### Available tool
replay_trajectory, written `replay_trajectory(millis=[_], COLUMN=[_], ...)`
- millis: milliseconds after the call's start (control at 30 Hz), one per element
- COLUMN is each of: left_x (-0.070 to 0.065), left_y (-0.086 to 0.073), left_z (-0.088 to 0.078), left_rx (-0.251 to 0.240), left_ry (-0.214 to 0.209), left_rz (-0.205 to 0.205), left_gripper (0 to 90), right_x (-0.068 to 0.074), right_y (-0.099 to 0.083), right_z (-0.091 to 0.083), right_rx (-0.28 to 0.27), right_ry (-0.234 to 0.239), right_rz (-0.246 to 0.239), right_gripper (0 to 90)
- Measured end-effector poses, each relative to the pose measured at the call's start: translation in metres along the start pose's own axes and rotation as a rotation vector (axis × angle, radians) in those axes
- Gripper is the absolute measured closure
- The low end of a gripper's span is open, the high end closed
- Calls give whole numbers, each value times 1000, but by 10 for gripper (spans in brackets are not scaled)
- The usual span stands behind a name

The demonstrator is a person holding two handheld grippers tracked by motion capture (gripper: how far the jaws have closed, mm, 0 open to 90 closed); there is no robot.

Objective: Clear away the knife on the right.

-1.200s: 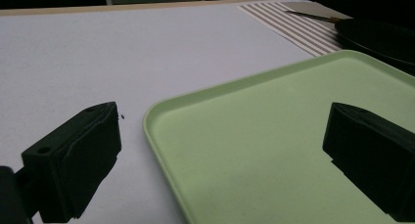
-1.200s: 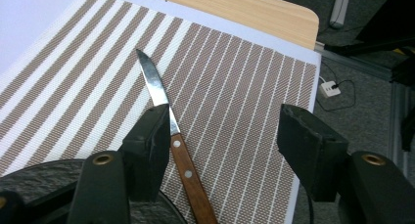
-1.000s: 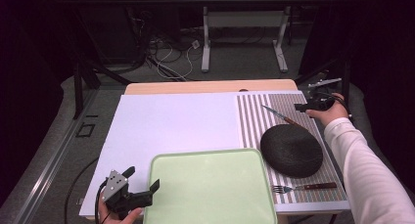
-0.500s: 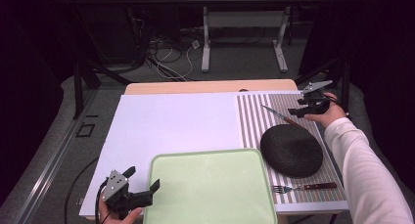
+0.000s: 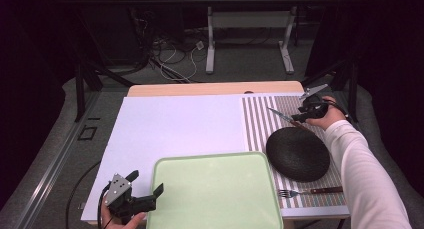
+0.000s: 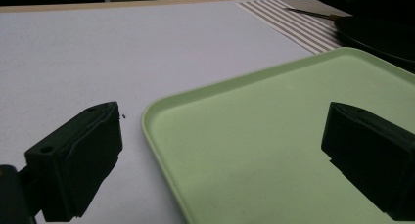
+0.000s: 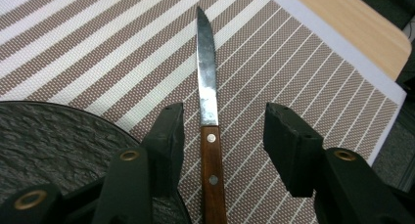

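Two jaws of my right gripper (image 7: 222, 136) straddle knife (image 7: 208, 116), one each side of wooden handle where it meets blade, neither pad touching. Jaws about half open and just been closing, knife between them. Knife lies flat on striped mat (image 7: 303, 72), blade pointing away from gripper, handle running back under it. Black plate (image 7: 58, 136) just left of jaws. My left gripper (image 5: 145, 194) wide open, holding nothing, jaws astride near left corner of green tray (image 6: 274, 136).
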State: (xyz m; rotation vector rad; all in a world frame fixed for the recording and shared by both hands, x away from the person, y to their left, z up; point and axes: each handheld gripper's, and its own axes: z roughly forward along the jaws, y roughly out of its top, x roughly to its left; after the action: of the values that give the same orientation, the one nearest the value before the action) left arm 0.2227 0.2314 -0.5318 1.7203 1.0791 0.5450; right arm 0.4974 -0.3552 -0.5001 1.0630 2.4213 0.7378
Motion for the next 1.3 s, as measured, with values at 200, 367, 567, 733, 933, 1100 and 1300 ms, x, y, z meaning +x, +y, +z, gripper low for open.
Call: replay_trajectory(millis=[200,367,567,733,933,1100,1300], left_x=[1,1,1,1,1,1,2], left_y=[0,-1,-1,-1,-1,-2,-2], left_z=[0,0,0,0,0,0,0], left_rx=[3,2,5,7,6,6,4], left_ry=[3,1,-1,-1,-2,-1,-2], left_rz=[5,-3,-5,-9,-13,-14,-19], left_gripper=[18,18,18,20,20,20,21], right_x=[0,-1,-2,-4,-3,-3,0], right_y=[1,1,1,0,0,-1,-3], right_z=[11,18,22,25,30,34,37], right_rx=[45,87,85,103,124,146,183], right_ry=[15,20,22,28,37,31,39], right_rz=[19,29,32,50,48,40,38], right_gripper=[542,574,540,571,596,610,646])
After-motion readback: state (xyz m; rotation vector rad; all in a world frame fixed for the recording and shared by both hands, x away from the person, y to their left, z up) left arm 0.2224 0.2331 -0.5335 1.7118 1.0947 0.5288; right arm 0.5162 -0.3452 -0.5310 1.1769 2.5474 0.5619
